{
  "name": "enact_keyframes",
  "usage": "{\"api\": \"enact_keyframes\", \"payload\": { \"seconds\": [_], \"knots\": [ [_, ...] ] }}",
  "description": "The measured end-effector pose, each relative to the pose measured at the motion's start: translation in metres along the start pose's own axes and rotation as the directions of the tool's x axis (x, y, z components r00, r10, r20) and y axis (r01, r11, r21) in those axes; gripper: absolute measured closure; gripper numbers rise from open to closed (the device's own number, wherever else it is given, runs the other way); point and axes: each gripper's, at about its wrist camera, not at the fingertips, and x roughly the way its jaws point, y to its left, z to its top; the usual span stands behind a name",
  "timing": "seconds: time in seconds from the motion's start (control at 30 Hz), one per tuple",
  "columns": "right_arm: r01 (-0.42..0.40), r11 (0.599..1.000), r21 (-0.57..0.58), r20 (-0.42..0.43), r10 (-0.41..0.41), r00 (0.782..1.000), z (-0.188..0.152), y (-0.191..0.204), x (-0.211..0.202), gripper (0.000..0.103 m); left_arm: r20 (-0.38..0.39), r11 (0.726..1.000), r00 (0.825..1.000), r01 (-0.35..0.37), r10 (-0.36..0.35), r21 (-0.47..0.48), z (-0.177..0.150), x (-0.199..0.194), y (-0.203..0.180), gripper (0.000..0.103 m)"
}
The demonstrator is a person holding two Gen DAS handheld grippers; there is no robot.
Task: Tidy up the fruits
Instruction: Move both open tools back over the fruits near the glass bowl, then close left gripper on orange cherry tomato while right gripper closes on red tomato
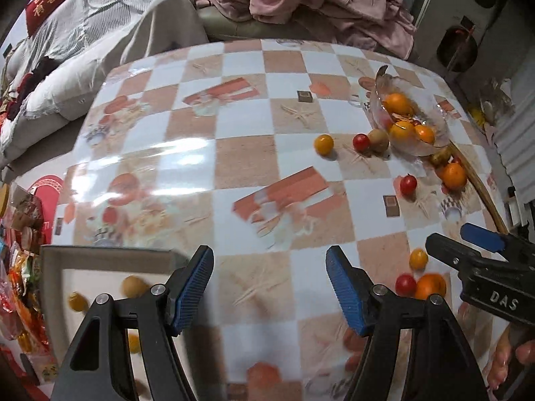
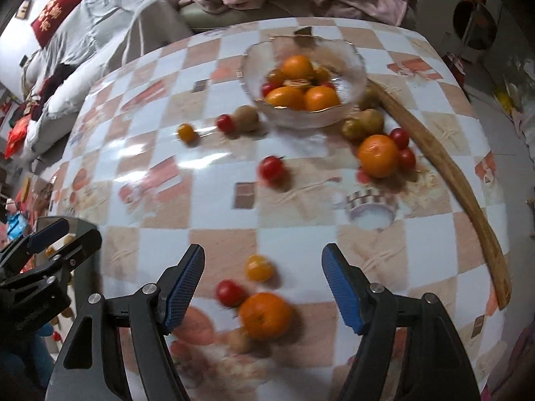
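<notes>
My left gripper [image 1: 269, 267] hangs open over the checkered tablecloth [image 1: 240, 153] with nothing between its fingers. Beside it at the lower left is a pale tray [image 1: 110, 254] with a few yellowish fruits in it. My right gripper [image 2: 263, 262] is open too, above a yellow tomato [image 2: 258, 267], a red tomato [image 2: 230, 292] and an orange [image 2: 265, 315], touching none. A glass bowl [image 2: 302, 80] at the far side holds oranges and small tomatoes. More loose fruit lies around it: a red tomato [image 2: 271, 167], an orange [image 2: 378, 155], a yellow tomato [image 2: 186, 132].
A long curved wooden stick [image 2: 451, 173] runs along the table's right side past the bowl. A sofa with grey bedding [image 1: 100, 20] and pink clothes [image 1: 317, 0] stands behind the table. Snack packets [image 1: 23, 267] lie left of the tray. Each gripper shows at the other view's edge.
</notes>
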Motion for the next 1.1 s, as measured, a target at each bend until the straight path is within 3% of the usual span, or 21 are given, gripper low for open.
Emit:
{"api": "enact_keyframes", "payload": {
  "seconds": [0.4, 0.77, 0.87, 0.93, 1.03, 1.1],
  "knots": [
    [-0.002, 0.999, -0.047, -0.001, 0.002, 1.0, 0.026, -0.006, 0.035, 0.027, 0.029, 1.0, 1.0, 0.008, -0.008, 0.006, 0.054, 0.062, -0.031, 0.032],
    [0.042, 0.994, -0.099, 0.048, -0.037, 0.998, 0.035, 0.005, 0.051, 0.034, 0.048, 0.999, 0.999, -0.016, 0.014, 0.034, 0.078, 0.089, -0.045, 0.032],
    [0.056, 0.993, -0.108, 0.067, -0.049, 0.997, 0.04, 0.007, 0.052, 0.042, 0.054, 0.998, 0.998, -0.028, 0.025, 0.051, 0.082, 0.09, -0.05, 0.032],
    [0.077, 0.99, -0.118, 0.075, -0.068, 0.995, 0.043, 0.009, 0.053, 0.055, 0.055, 0.998, 0.998, -0.027, 0.024, 0.057, 0.083, 0.09, -0.052, 0.033],
    [0.069, 0.99, -0.123, 0.075, -0.06, 0.995, 0.045, 0.007, 0.052, 0.076, 0.058, 0.997, 0.998, -0.01, 0.006, 0.07, 0.084, 0.089, -0.058, 0.051],
    [0.045, 0.992, -0.117, 0.066, -0.037, 0.997, 0.045, 0.004, 0.051, 0.08, 0.06, 0.996, 0.998, 0.007, -0.012, 0.09, 0.081, 0.087, -0.062, 0.065]
  ]
}}
